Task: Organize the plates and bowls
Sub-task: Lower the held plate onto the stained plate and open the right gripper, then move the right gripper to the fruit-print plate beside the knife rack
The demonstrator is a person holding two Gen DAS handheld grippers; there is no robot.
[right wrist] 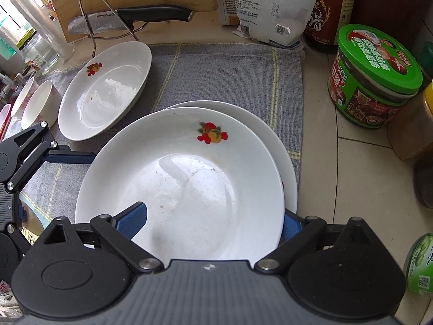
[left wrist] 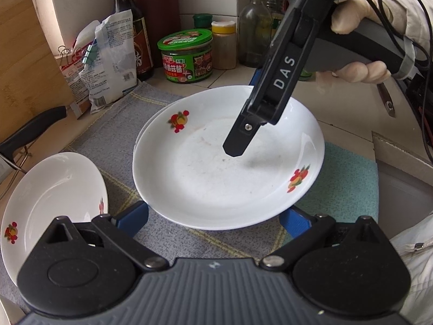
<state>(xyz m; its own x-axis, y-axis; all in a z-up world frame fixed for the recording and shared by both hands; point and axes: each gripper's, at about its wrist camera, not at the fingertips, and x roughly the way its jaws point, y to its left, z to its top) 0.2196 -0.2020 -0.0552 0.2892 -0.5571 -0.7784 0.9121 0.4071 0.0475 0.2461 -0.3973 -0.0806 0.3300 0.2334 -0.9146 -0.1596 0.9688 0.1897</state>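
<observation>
The top plate (right wrist: 189, 178) sits nested on a second plate (right wrist: 284, 146) on the bench cloth (right wrist: 216, 75). The right gripper (right wrist: 213, 222) straddles its near rim, jaws wide, nothing pinched. The left gripper (left wrist: 213, 216) hangs open just beside it. The stacking step looks done; the next move is likely to fetch the lone plate (right wrist: 105, 92).

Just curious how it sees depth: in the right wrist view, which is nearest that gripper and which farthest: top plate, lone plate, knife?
1. Top plate, between the right gripper's fingers.
2. Lone plate, upper left, on the cloth.
3. Knife, beyond it, by the board.
</observation>
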